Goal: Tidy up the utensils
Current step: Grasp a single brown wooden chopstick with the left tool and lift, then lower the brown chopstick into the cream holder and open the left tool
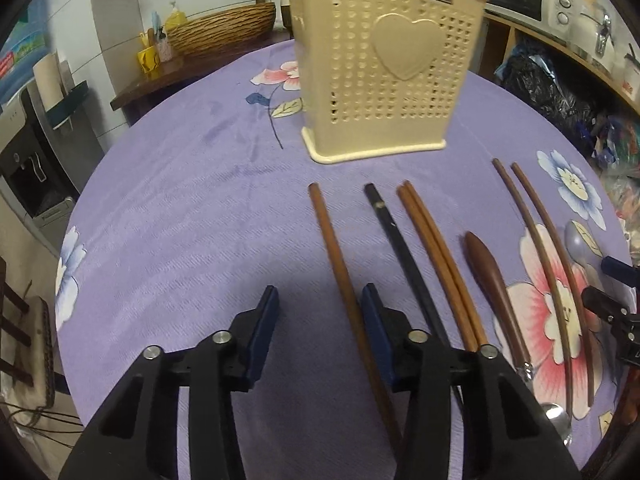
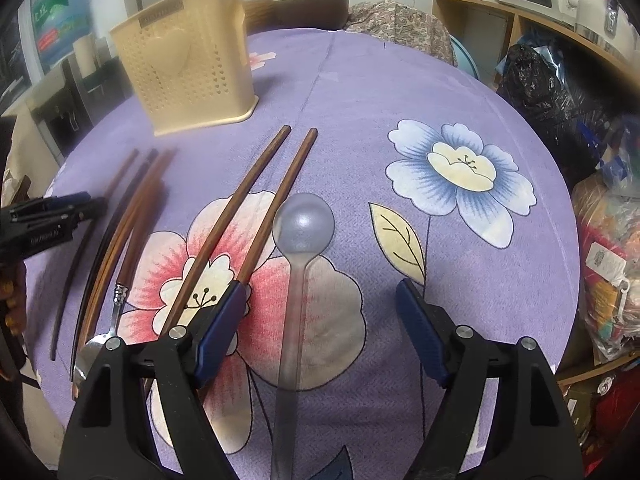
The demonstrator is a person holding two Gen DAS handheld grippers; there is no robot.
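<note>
A: Where's the holder (image 1: 384, 68)?
B: Upper centre of the left wrist view, upright on the cloth: cream plastic, perforated, a raised heart on its face.
A: And the utensils?
B: All lying flat below it, running roughly top to bottom. From the left: a brown chopstick (image 1: 340, 264), a black chopstick (image 1: 404, 248), then a brown pair (image 1: 436, 260) touching side by side.
A: Further right?
B: A metal spoon (image 1: 496, 280) with a dark wooden handle, bowl toward the bottom edge. Then a dark pair (image 2: 256, 208), slightly apart. Just right of them a clear spoon (image 2: 298, 264), bowl toward the top.
</note>
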